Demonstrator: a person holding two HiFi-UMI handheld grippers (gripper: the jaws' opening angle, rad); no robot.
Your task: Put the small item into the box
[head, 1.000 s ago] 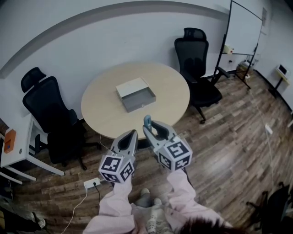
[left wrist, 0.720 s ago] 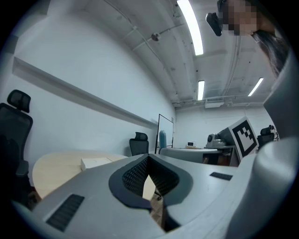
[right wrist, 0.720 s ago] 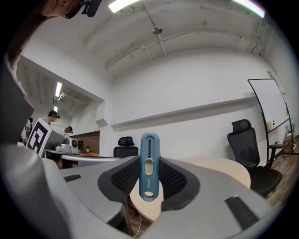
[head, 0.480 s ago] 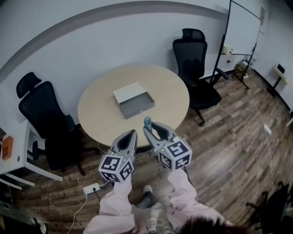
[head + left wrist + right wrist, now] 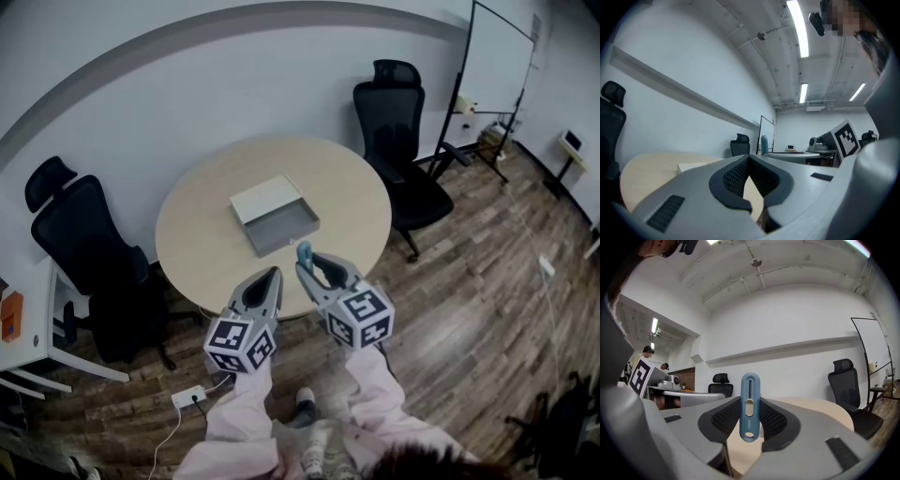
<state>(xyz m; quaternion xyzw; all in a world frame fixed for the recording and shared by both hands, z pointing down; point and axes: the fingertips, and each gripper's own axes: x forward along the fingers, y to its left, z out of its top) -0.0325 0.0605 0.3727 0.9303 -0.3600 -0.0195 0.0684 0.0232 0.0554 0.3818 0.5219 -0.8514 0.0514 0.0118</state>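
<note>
An open grey box (image 5: pixel 284 224) with its white lid (image 5: pixel 262 198) lying behind it sits on the round beige table (image 5: pixel 349 202). My right gripper (image 5: pixel 307 262) is shut on a small blue oblong item (image 5: pixel 303 250), which stands upright between the pads (image 5: pixel 750 408). It hovers at the table's near edge, short of the box. My left gripper (image 5: pixel 272 275) is beside it on the left, jaws shut with nothing between them (image 5: pixel 749 158). In the left gripper view the blue item (image 5: pixel 764 144) shows past the jaws, with the table (image 5: pixel 644 172) and the box (image 5: pixel 693 165) ahead.
Black office chairs stand at the table's far right (image 5: pixel 397 141) and left (image 5: pixel 82 236). A whiteboard on a stand (image 5: pixel 497 58) is at the back right. A white desk (image 5: pixel 33 309) is at the left edge, and a power strip (image 5: pixel 187 396) lies on the wooden floor.
Both grippers have come nearer to the table together; its near edge now lies just under their tips. The right gripper still holds the blue item and the left stays shut.
</note>
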